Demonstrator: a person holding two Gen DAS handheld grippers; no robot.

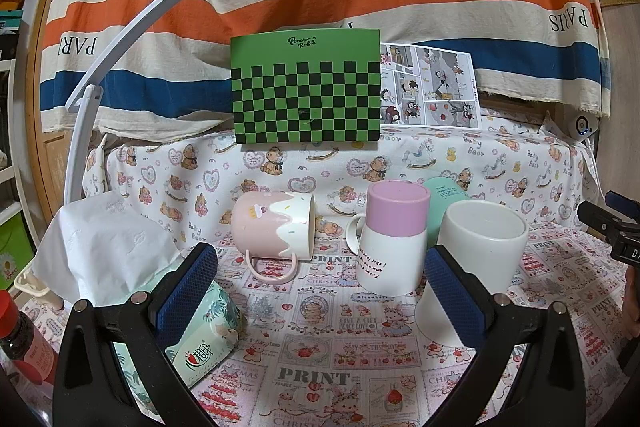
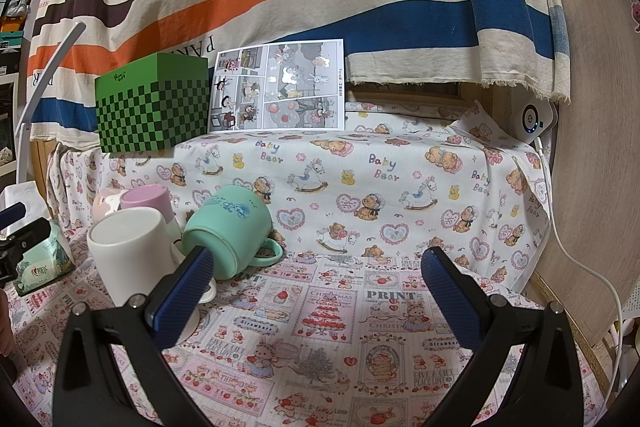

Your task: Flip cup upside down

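Note:
Several cups stand on the patterned cloth. A pink cup [image 1: 276,231] lies on its side, mouth to the right, handle down. A pink-and-white cup [image 1: 394,239] stands bottom up. A plain white cup [image 1: 478,255] stands bottom up behind my left gripper's right finger; it also shows in the right wrist view [image 2: 132,251]. A mint green cup [image 2: 228,231] lies tilted on its side, mostly hidden in the left view [image 1: 442,187]. My left gripper [image 1: 320,291] is open and empty in front of the cups. My right gripper [image 2: 316,291] is open and empty, right of the green cup.
A tissue pack [image 1: 204,331] and white tissue [image 1: 108,251] lie at the left, with a red-capped bottle [image 1: 20,339] beside them. A green checkered box [image 1: 306,87] and a comic sheet [image 1: 430,87] stand at the back. A white lamp arm [image 1: 120,43] rises left. A white cable [image 2: 592,267] runs right.

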